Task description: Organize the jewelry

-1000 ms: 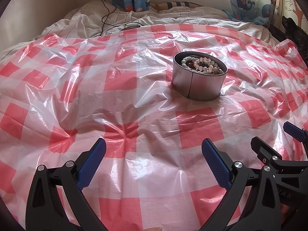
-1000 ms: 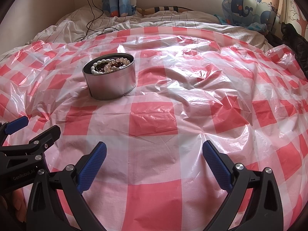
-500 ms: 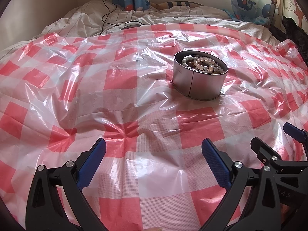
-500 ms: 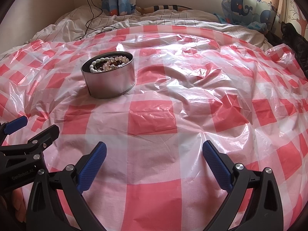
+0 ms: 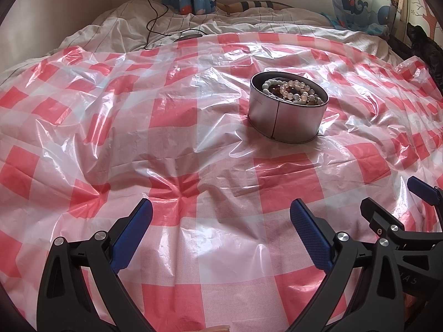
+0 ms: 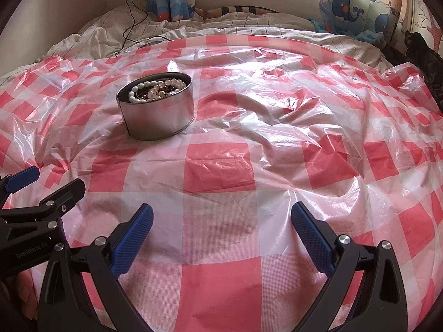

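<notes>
A round silver tin (image 5: 285, 121) stands on the red-and-white checked plastic sheet (image 5: 177, 127). It holds several bead bracelets (image 5: 293, 91), white, pale and brown. In the right wrist view the tin (image 6: 157, 121) is at the upper left, with the bracelets (image 6: 157, 90) inside. My left gripper (image 5: 220, 221) is open and empty, low over the sheet, well short of the tin. My right gripper (image 6: 221, 222) is open and empty, beside the left one, which shows at the left edge (image 6: 41, 191).
The sheet covers a bed with a white striped quilt (image 5: 116, 33) behind it. A black cable (image 5: 155, 16) runs over the quilt. Whale-print curtains (image 5: 360, 2) hang at the back right. A dark object (image 5: 426, 49) lies at the right edge.
Both views have shifted slightly; the tin sits a little closer in the right wrist view. Both grippers stay open and empty.
</notes>
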The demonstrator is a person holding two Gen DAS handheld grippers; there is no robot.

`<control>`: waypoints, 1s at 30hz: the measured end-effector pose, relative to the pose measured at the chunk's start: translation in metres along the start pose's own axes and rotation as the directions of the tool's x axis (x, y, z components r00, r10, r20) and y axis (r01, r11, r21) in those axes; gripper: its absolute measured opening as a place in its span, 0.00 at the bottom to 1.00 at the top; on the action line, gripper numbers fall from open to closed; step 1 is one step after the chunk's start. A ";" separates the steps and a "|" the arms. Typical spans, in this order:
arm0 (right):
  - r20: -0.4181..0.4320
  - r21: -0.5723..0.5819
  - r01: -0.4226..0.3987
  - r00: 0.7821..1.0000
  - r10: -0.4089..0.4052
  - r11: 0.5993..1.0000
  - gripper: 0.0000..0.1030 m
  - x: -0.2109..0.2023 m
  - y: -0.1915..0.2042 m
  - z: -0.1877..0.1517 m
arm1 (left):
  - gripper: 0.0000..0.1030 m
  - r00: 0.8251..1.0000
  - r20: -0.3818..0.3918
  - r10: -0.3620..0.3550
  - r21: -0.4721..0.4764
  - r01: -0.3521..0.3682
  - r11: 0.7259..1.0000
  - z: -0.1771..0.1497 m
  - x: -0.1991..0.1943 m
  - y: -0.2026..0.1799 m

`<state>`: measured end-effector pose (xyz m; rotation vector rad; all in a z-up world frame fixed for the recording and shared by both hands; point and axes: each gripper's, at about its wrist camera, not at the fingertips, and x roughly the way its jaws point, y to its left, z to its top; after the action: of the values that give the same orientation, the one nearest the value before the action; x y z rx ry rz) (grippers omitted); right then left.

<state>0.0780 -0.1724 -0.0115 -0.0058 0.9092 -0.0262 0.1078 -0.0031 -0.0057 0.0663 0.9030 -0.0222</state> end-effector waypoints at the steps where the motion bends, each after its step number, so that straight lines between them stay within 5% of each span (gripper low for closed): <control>1: 0.000 -0.001 0.000 1.000 0.000 1.000 0.93 0.000 0.000 -0.001 | 0.93 1.000 -0.001 0.000 0.000 0.000 1.000 -0.001 0.001 0.000; 30: -0.005 -0.002 0.001 1.000 -0.001 1.000 0.93 0.001 0.002 -0.002 | 0.93 1.000 -0.025 -0.006 -0.015 0.005 1.000 0.000 0.004 0.002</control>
<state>0.0771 -0.1709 -0.0140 -0.0076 0.9145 -0.0260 0.1104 -0.0009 -0.0086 0.0504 0.9287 -0.0198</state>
